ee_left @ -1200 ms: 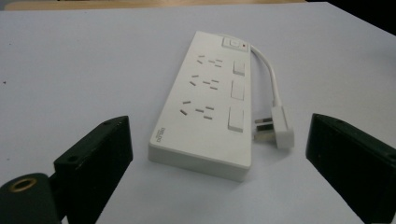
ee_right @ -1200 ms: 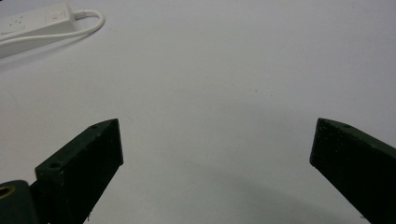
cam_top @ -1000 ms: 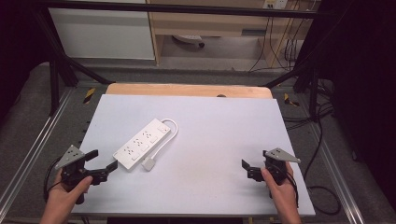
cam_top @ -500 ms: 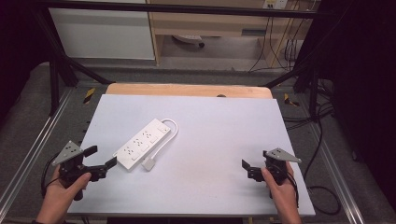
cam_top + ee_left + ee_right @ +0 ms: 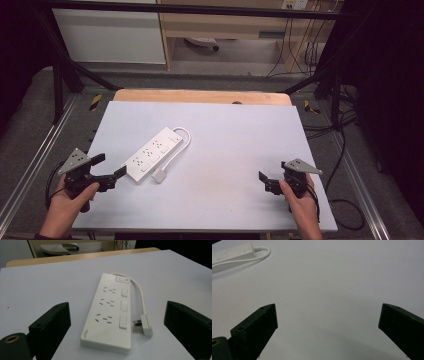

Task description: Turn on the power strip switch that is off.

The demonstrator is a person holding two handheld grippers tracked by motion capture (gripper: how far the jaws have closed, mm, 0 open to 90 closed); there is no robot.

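Note:
A white power strip [image 5: 152, 154] with three sockets lies diagonally on the white table [image 5: 225, 135], left of centre. Its short cable loops round to a flat plug [image 5: 160, 176] resting beside its near end. My left gripper [image 5: 110, 166] is held open just off that near end, touching nothing. In the left gripper view the strip [image 5: 110, 312] and plug [image 5: 145, 327] lie ahead, between the spread jaws of the left gripper [image 5: 117, 306]. My right gripper [image 5: 272, 172] stands open over bare table at the near right. The right gripper view has the strip [image 5: 232, 256] far off beyond its open gripper [image 5: 329, 307].
A wooden board [image 5: 200, 96] edges the table's far side. Metal rails [image 5: 30, 165] run along both sides, and cables [image 5: 345, 200] trail on the floor at the right. Shelving and a white cabinet [image 5: 110, 35] stand beyond the table.
My left gripper has shifted slightly left and a little away from the strip's near end. The right gripper and the strip have stayed put.

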